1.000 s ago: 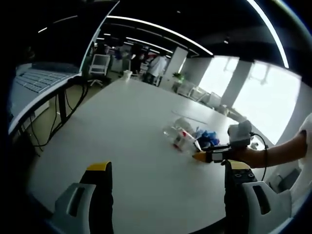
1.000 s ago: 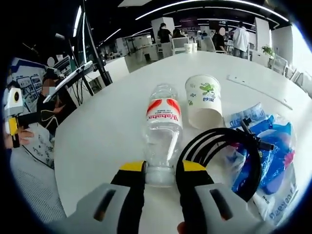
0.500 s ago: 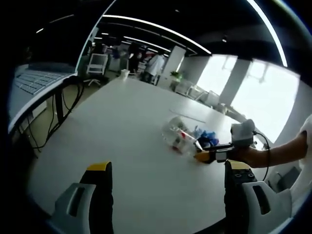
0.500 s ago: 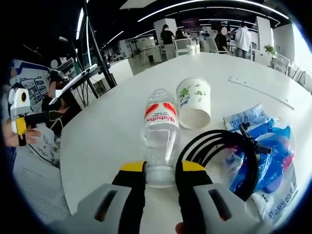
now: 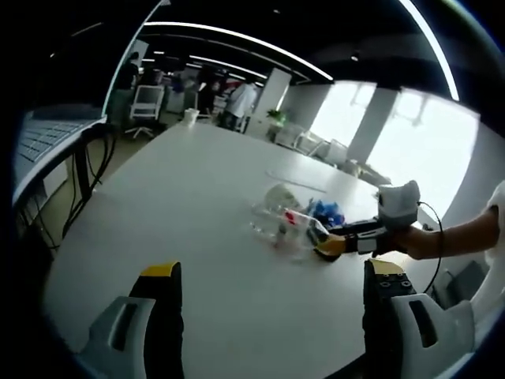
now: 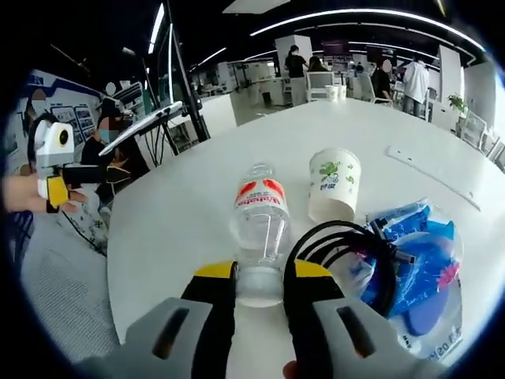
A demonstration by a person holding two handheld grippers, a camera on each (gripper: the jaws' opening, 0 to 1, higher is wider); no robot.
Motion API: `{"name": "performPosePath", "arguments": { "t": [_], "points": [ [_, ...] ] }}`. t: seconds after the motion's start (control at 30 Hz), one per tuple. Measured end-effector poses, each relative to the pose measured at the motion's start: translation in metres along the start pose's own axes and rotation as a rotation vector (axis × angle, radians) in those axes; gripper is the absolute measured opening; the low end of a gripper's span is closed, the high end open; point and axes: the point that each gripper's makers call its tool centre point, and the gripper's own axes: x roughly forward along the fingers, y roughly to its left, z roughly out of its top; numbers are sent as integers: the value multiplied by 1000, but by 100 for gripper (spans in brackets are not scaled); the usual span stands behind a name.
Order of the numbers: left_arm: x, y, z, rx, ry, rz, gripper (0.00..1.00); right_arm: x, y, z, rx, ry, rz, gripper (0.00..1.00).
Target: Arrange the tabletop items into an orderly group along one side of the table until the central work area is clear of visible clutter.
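- Lower centre of your right gripper view: your right gripper (image 6: 259,286) has yellow-tipped black jaws on grey bodies.
- Centre: a clear bottle (image 6: 258,226) with a red-and-white label.
- Right of centre: a white paper cup (image 6: 333,184) printed green.
- Lower right: a black cable coil (image 6: 347,254) over blue packets (image 6: 422,264).
- All sit on a white table (image 6: 181,213).

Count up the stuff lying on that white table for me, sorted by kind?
Clear plastic water bottle: 1
Paper cup: 1
Coiled black cable: 1
Blue plastic packets: at least 2, the pile overlaps
White strip: 1
Total: at least 6
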Motion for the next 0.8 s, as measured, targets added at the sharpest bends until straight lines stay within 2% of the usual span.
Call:
{"name": "performPosePath", "arguments": {
  "t": [0.07, 0.5, 0.6, 0.8],
  "points": [
    [2, -1, 0, 6, 5, -5, 93, -2, 2, 4, -52, 1, 15, 21],
    [10, -4, -1, 25, 24, -24, 93, -8, 16, 31, -111, -81, 83, 21],
    [11, -5, -2, 27, 28, -26, 93, -8, 18, 33, -137, -83, 87, 21],
    [12, -5, -2, 27, 26, -25, 93, -8, 14, 31, -125, -90, 87, 21]
  ]
}}
